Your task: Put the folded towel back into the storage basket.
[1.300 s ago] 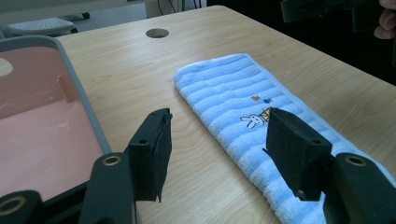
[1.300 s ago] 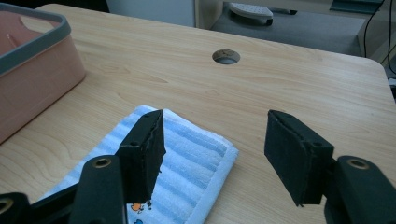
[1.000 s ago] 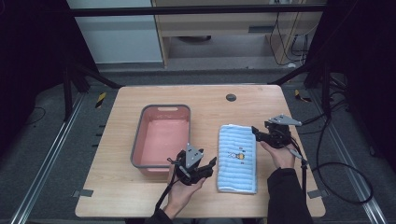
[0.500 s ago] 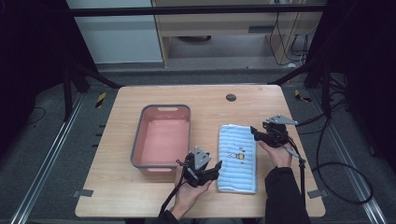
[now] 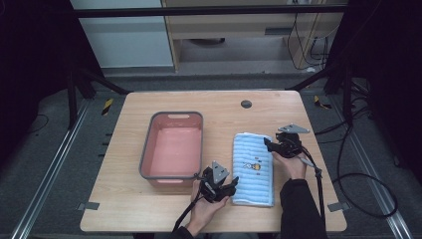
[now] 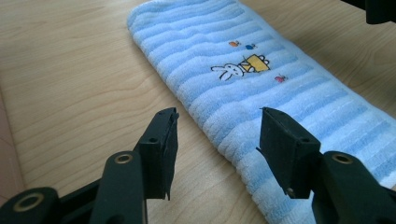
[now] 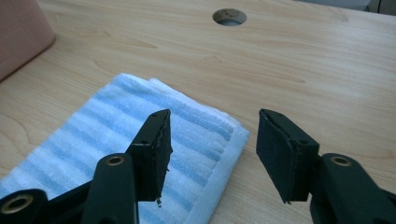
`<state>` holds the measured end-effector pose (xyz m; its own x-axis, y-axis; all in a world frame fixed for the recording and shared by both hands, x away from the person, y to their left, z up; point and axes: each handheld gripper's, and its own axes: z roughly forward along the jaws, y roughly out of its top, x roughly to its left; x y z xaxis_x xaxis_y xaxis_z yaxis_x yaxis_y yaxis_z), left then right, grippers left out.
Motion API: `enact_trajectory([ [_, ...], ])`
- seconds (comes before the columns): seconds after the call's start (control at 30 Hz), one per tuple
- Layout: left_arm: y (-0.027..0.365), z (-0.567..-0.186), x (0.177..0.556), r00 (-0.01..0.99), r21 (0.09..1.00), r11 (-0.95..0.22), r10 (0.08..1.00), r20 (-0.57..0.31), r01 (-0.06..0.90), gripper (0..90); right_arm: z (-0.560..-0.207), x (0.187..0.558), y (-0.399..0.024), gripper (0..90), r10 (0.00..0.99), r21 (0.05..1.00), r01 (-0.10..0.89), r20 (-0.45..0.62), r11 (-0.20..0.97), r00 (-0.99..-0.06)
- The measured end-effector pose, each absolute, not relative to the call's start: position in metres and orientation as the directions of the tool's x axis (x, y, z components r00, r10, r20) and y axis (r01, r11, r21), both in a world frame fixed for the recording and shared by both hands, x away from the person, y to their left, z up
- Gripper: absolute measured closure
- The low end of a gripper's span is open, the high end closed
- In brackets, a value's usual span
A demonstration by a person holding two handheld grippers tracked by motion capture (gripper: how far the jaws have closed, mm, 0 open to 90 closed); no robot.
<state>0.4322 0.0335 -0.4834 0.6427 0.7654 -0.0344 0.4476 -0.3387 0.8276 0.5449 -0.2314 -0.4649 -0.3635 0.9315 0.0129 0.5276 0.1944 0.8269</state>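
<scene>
In the lower middle of the high view, the left gripper (image 5: 230,185) sits by the near left edge of the towel (image 5: 254,168). Compared with the earlier frames, it has moved to the right, away from the near rim of the pink bin (image 5: 172,146), and now it almost touches the towel. In the left gripper view, its jaws are apart, one over the bare table (image 6: 70,84) and the other over the towel's blue stripes, with the folded edge between them. A small rabbit picture (image 6: 228,72) is seen on the towel further up.

The towel lies folded and flat on the table, right of the bin, with its long side going away from the person.

The right gripper (image 5: 269,143) is at the far right edge of the towel, in the middle right of the high view. It has shifted slightly down the frame since one second ago. In the right gripper view, its jaws are also apart, around the towel's far corner (image 7: 233,128), and grip nothing. Beyond it, a round hole (image 7: 229,17) is in the table top.
</scene>
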Motion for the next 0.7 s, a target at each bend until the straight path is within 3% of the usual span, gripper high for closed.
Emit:
enact_trajectory([
  [0.7,0.023,-0.502,0.432,0.647,0.785,-0.381,0.762,-0.033,0.488,49.2,-0.491,0.551,-0.233,49.0,0.934,0.776,0.603,0.052,0.185,-0.354],
])
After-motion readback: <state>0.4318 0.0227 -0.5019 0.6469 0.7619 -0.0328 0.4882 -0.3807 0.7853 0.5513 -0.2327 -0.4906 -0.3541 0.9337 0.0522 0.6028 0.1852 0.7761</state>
